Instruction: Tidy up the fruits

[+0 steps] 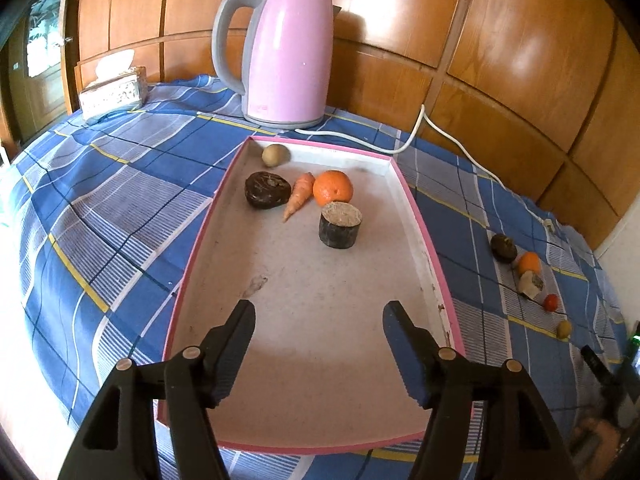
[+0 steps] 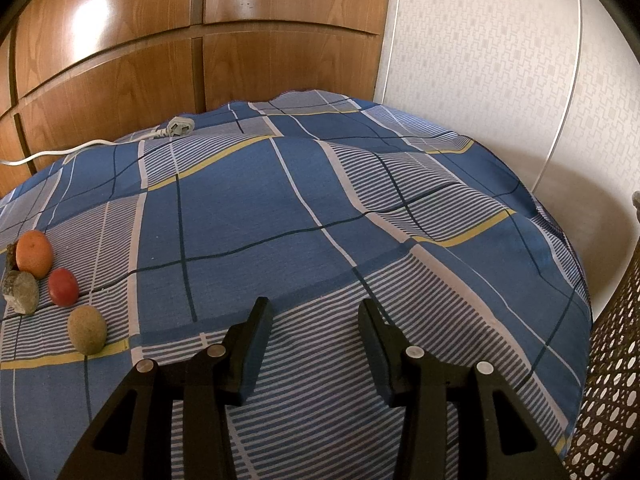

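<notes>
Both claws hang released and empty, the left claw (image 1: 319,340) over the pink tray (image 1: 416,204), while the loose fruits (image 2: 52,288) lie on the table right of that tray, nearer the right claw (image 2: 316,336), to its left.

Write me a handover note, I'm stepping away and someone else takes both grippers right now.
Left gripper: open, empty, above the near end of the pink tray.
Right gripper: open, empty, above bare cloth.
Done: five items lie in the tray, among them an orange and a carrot.
Left: five loose pieces on the cloth right of the tray, including a second orange, a red fruit and a tan one.
</notes>
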A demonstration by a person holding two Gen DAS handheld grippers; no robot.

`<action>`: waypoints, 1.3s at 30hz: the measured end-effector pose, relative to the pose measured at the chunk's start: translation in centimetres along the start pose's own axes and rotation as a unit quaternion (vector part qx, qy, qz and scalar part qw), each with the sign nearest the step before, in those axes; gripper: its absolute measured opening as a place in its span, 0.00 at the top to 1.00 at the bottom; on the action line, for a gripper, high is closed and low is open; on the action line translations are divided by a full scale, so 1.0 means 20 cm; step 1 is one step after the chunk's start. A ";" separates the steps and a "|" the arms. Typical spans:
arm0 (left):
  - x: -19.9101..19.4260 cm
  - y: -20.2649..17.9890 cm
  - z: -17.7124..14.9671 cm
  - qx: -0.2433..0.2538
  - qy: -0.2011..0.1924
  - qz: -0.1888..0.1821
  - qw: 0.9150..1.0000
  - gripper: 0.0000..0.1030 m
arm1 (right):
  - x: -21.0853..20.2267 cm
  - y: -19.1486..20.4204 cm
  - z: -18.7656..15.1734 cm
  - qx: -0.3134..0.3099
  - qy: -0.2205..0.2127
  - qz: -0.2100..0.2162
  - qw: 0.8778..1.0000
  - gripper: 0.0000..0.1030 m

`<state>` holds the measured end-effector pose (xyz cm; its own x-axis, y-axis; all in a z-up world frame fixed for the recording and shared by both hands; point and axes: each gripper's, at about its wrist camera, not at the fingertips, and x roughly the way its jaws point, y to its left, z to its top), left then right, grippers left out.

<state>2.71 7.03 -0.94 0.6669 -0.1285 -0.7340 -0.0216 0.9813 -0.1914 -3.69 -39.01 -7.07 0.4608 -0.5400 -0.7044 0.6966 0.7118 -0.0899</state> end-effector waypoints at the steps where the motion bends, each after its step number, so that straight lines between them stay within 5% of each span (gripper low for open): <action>1: 0.00 0.00 0.00 -0.001 0.000 0.000 1.000 0.34 | 0.00 0.00 0.00 0.000 0.000 0.000 1.000 0.56; 20: -0.01 0.04 -0.05 -0.006 -0.004 0.004 1.000 0.34 | -0.01 -0.02 0.02 -0.003 0.023 0.015 1.000 0.56; 28: -0.02 0.03 -0.06 -0.006 -0.004 0.002 1.000 0.34 | -0.12 0.05 0.07 -0.018 0.038 0.111 0.993 0.56; 34: -0.03 0.02 -0.06 -0.003 -0.006 0.000 1.000 0.32 | -0.23 0.23 0.07 -0.085 0.037 0.200 0.975 0.56; 39: -0.03 0.02 -0.07 -0.002 -0.010 -0.001 1.000 0.32 | -0.26 0.32 0.09 -0.113 0.052 0.235 0.964 0.56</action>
<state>1.26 7.22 -1.42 0.6815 -0.1283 -0.7205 -0.0222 0.9804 -0.1956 -0.73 -32.47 -2.78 0.6303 -0.0939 -0.7706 0.2817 0.9527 0.1143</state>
